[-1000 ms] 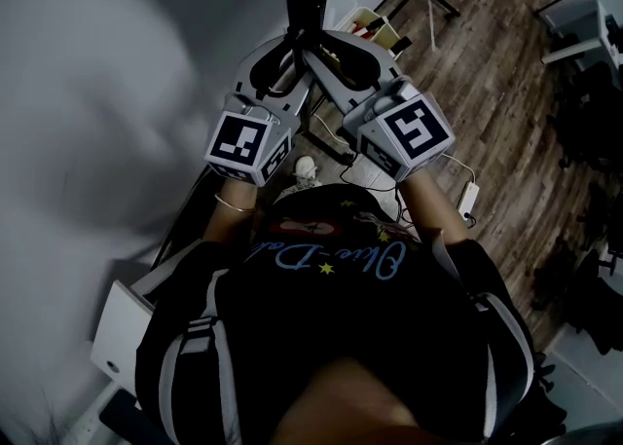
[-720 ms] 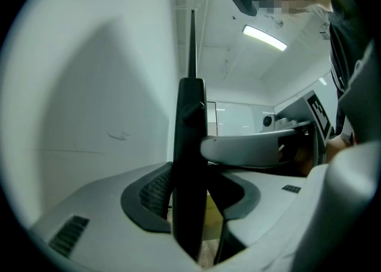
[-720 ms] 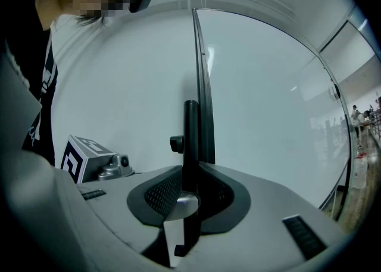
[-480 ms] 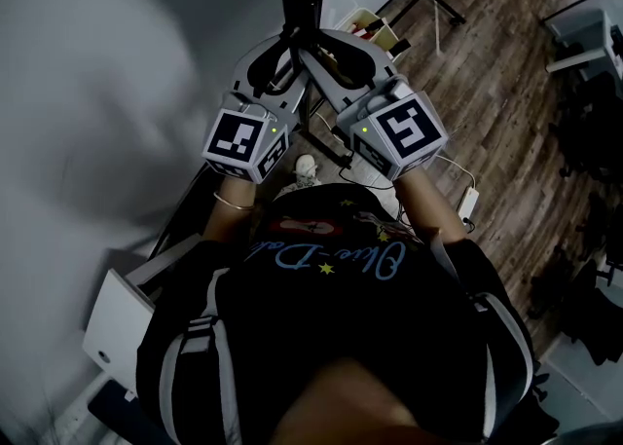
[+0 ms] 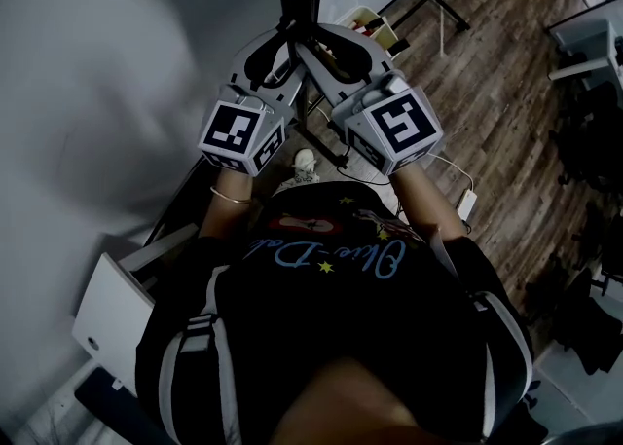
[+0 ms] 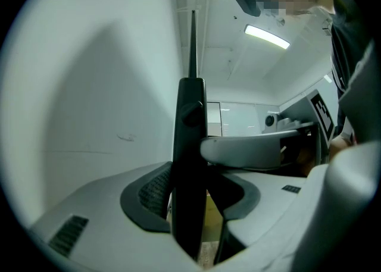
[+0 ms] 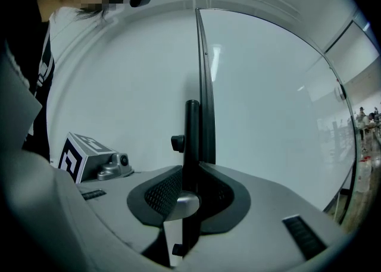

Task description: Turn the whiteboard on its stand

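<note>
Whiteboard [image 7: 268, 116], a large glossy white panel in a thin black frame, fills the right half of the right gripper view, seen nearly edge-on. It shows again at the top centre of the head view. Its near edge runs along the black upright metal post [image 7: 191, 128] of its stand, which sits at the middle of both gripper views.

The left gripper [image 6: 190, 187] has this post between its grey fingers [image 6: 149, 190], and they stand apart. One pad lies close against the post, while a slit of floor [image 5: 506, 92] shows between the post and the other pad, so it brackets the post and does not pinch it. The right gripper [image 7: 190, 196] meets the post from the opposite side, and its fingers [image 7: 161, 196] are clamped onto it just beside the board's frame.

By my reading the task is at the gripping stage. Both tools are set at the board's edge and the board stands upright, but nothing shows how far round it is. The swing itself looks not yet done, and the left fingers would likely need to close first.

Counted: one whiteboard, one post in hand, one small black knob [image 7: 177, 143] on that post, two grippers, and two black-and-white marker cubes [image 5: 236, 133] at mid-frame in the head view.
</note>
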